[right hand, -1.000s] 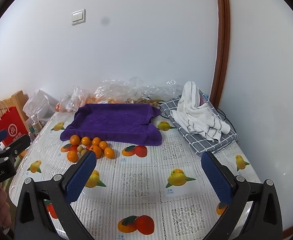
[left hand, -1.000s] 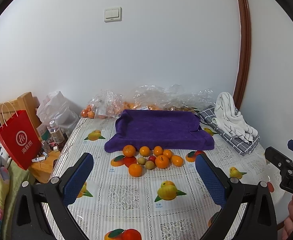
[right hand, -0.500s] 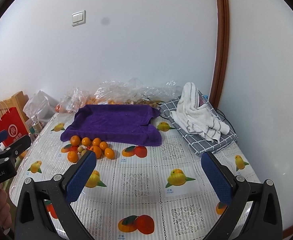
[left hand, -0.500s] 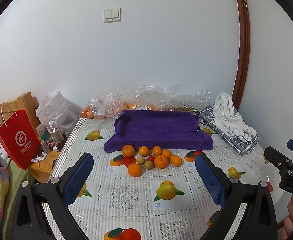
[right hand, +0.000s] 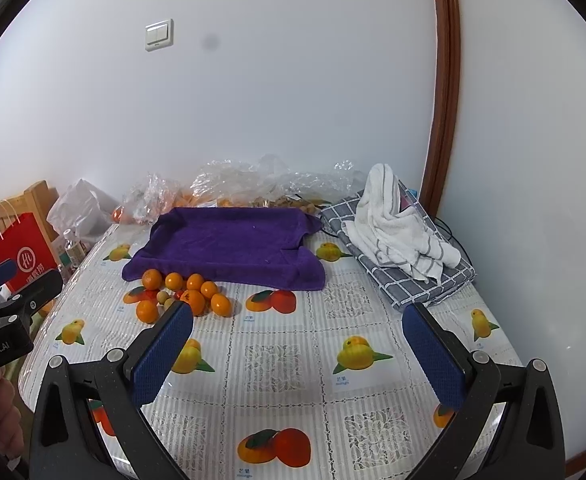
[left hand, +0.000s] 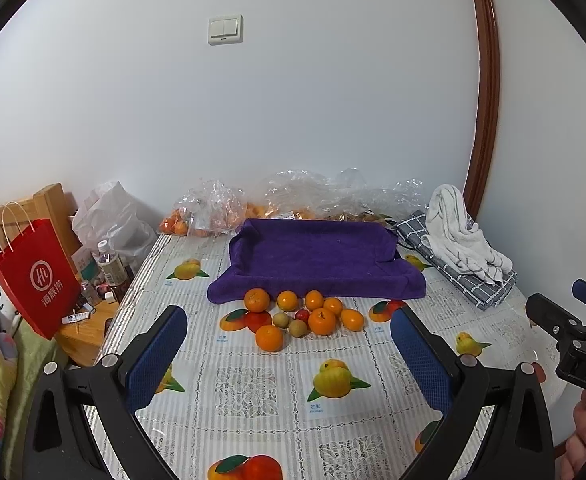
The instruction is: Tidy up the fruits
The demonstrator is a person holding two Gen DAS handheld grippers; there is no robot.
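Several oranges [left hand: 322, 321] lie in a loose cluster on the fruit-print tablecloth [left hand: 249, 384], with two small green-brown fruits [left hand: 297, 328] and a small red fruit [left hand: 302, 314] among them. Just behind the cluster spreads a purple towel [left hand: 313, 258] with raised edges and nothing on it. My left gripper [left hand: 289, 332] hovers open, short of the cluster, which shows between its blue pads. In the right wrist view the oranges [right hand: 195, 300] sit left of centre before the purple towel [right hand: 229, 240]. My right gripper [right hand: 297, 334] is open and holds nothing.
Clear plastic bags [left hand: 309, 196] with more fruit line the wall behind the towel. A white striped towel [right hand: 397, 232] lies on a grey checked cloth [right hand: 421, 280] at the right. A red paper bag [left hand: 37, 280], bottles and a wooden stand [left hand: 89, 332] crowd the table's left side.
Both views have drifted very slightly; the fruit cluster sits a touch lower and left in the left wrist view. No fruit has moved and both grippers stay open.
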